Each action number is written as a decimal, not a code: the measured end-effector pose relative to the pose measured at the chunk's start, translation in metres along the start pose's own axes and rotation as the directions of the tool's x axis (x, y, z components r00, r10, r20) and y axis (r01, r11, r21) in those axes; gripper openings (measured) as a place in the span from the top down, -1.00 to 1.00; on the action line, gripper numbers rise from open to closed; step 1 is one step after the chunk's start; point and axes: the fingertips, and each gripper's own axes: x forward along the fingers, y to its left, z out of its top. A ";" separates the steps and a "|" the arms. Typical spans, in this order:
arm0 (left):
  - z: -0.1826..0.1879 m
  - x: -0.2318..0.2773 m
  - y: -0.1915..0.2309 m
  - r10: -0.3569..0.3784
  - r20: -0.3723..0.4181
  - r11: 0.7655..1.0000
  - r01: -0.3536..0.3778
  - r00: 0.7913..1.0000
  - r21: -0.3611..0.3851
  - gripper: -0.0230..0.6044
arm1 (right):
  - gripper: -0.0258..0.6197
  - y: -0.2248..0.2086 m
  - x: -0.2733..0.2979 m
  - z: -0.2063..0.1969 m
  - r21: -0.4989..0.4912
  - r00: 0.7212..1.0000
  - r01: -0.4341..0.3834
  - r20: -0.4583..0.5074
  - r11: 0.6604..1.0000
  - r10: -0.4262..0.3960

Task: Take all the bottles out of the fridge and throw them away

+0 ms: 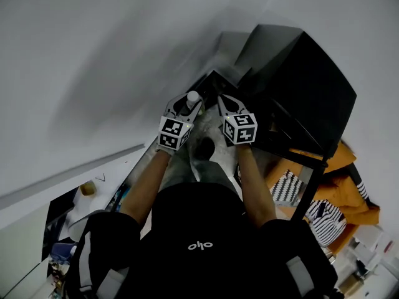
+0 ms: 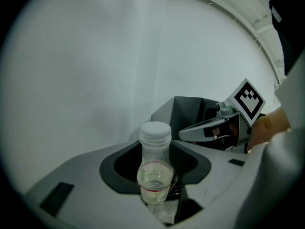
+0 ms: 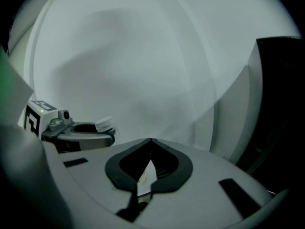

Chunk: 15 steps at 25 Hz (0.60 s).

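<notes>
Against a white wall [image 1: 93, 55], my left gripper [image 1: 186, 108] clamps an upright white-capped bottle [image 2: 155, 171]; my right gripper [image 3: 150, 141] is closed, empty, beside it.

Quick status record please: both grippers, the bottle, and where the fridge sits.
left gripper: jaws closed on the bottle
bottle: small, clear, white cap, upright
right gripper: jaws shut, nothing between them
fridge: black, right of both grippers in the head view

Orange jacket [image 1: 344, 195] w/ striped cloth [image 1: 287, 187]
</notes>
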 end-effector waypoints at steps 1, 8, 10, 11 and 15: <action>-0.005 0.003 0.005 0.002 -0.003 1.000 -0.002 1.000 -0.003 0.35 | 0.90 -0.001 0.006 -0.001 0.003 1.000 0.003 -0.001 1.000 -0.003; -0.051 0.036 0.039 0.003 -0.004 1.000 -0.003 1.000 -0.029 0.35 | 0.90 -0.018 0.054 -0.025 -0.015 0.999 0.044 -0.018 0.999 -0.045; -0.072 0.052 0.048 -0.002 0.001 0.999 0.002 1.000 -0.036 0.35 | 0.90 -0.030 0.075 -0.042 -0.024 0.998 0.055 -0.026 0.998 -0.056; -0.083 0.062 0.053 -0.006 0.005 0.999 0.006 1.000 -0.036 0.35 | 0.90 -0.037 0.087 -0.051 -0.028 0.998 0.057 -0.030 0.998 -0.057; -0.136 0.103 0.072 -0.017 0.005 0.999 0.017 1.000 -0.035 0.36 | 0.90 -0.067 0.140 -0.089 -0.033 0.997 0.063 -0.037 0.997 -0.064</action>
